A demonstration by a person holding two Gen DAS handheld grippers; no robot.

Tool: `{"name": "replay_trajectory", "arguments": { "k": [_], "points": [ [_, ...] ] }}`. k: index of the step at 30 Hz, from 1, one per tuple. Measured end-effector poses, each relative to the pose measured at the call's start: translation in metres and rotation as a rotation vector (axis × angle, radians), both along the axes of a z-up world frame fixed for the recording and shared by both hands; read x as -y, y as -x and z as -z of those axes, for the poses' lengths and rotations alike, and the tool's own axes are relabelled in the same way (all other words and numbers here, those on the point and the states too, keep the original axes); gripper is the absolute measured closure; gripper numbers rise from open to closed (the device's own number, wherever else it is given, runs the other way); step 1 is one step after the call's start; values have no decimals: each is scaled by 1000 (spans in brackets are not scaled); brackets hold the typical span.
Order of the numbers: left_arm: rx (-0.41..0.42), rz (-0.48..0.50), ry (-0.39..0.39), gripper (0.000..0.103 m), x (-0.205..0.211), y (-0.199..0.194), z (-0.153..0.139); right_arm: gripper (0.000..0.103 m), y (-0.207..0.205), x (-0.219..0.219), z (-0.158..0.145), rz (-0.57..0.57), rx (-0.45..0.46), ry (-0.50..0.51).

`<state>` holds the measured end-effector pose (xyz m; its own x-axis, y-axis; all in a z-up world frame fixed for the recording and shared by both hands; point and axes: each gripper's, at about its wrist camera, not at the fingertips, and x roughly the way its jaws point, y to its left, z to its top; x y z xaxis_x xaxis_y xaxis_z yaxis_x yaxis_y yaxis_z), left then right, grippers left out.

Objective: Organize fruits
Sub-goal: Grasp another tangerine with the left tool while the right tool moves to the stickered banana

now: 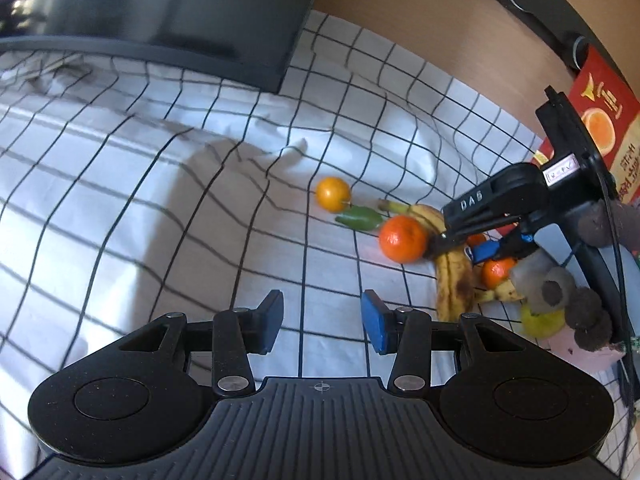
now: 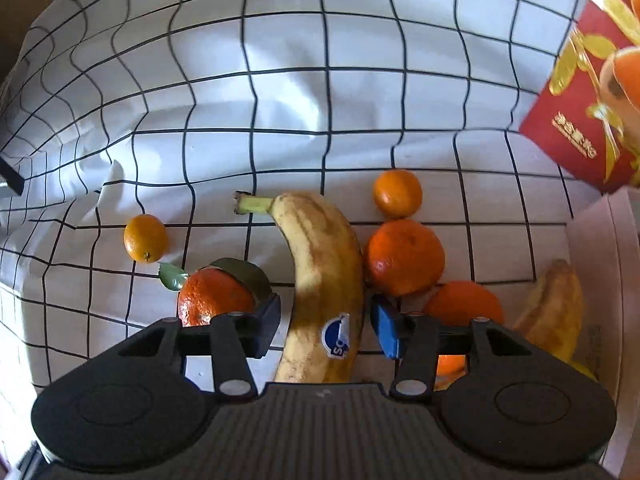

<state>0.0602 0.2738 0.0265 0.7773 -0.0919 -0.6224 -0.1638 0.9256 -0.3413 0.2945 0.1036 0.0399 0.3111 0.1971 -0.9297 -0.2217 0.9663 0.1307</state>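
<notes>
The spotted banana (image 2: 320,280) lies lengthwise between the right gripper (image 2: 325,326) fingers, stem pointing away; the pads flank it with slivers of cloth showing, not yet pressing. Oranges crowd either side, one leafy orange (image 2: 214,298) just left of the left finger. The gripper tilts steeply down. The left gripper (image 1: 322,322) hovers released over bare checked cloth (image 1: 160,184), the fruit ahead to its right.
</notes>
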Motion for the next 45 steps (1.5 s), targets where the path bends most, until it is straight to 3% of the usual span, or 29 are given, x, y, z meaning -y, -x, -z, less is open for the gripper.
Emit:
{"name": "replay_trajectory", "arguments": {
  "k": [1, 5, 11, 18, 23, 29, 33, 40, 45],
  "points": [
    [3, 22, -16, 56, 1, -2, -2, 65, 4, 0, -1, -22, 17, 11],
    [20, 127, -79, 55, 6, -14, -10, 66, 30, 6, -2, -110, 12, -57],
    [43, 66, -82, 56, -10, -27, -28, 66, 86, 19, -5, -177, 63, -135],
    [-19, 279, -203, 55, 29, -19, -12, 66, 116, 25, 5, -210, 70, -176],
    [-46, 272, -288, 55, 47, -14, 2, 66, 122, 26, 7, -238, 112, -181],
    [-25, 206, -221, 55, 40, -30, 4, 66, 122, 25, 8, -260, 124, -173],
    [-62, 176, -156, 51, 31, -41, 13, 66, 125, 22, 7, -282, 158, -150],
    [-70, 101, -88, 55, 19, -65, 20, 56, 133, 19, 5, -323, 229, -92],
    [-74, 106, -73, 55, 16, -61, 16, 53, 137, 18, 3, -356, 264, -73]
  ]
}}
